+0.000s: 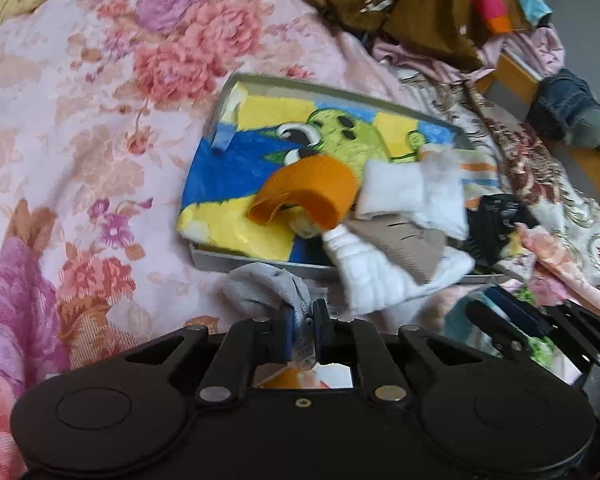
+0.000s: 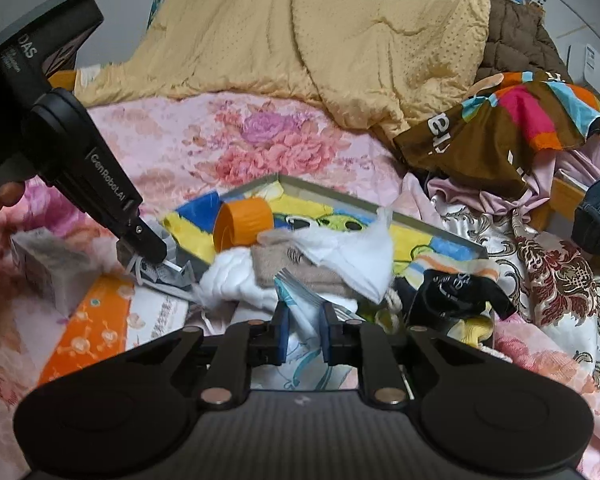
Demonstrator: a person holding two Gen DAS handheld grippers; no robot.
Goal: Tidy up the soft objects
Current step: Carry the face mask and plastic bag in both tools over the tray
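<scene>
Two grippers work over a bed with a pink flowered sheet (image 1: 100,120). The left gripper (image 1: 303,330) has its blue pads pressed together on a piece of grey mesh cloth (image 1: 260,284), which bunches up just in front of the fingertips. The right gripper (image 2: 304,334) is closed on a thin pale cloth with light blue lines (image 2: 300,320); the cloth passes between its two pads and goes on below them.

Ahead of both grippers lies a shallow grey box (image 1: 260,262) that holds a folded towel with a blue and yellow cartoon print (image 1: 236,168). On this towel, straight ahead of the left gripper, rests an orange rolled cloth (image 1: 312,192). To the right of the roll, white cloths (image 1: 412,188) and a beige knitted piece (image 1: 404,244) lie in a loose pile over the near right corner of the box. A black item (image 1: 496,216) sits just beyond that pile.

In the right wrist view the left gripper (image 2: 148,248) comes in from the left side, with its tip low beside the box. Far ahead, a yellow quilt (image 2: 300,40) covers the back of the bed, and a brown cloth with colourful patches (image 2: 500,132) lies to the right.
</scene>
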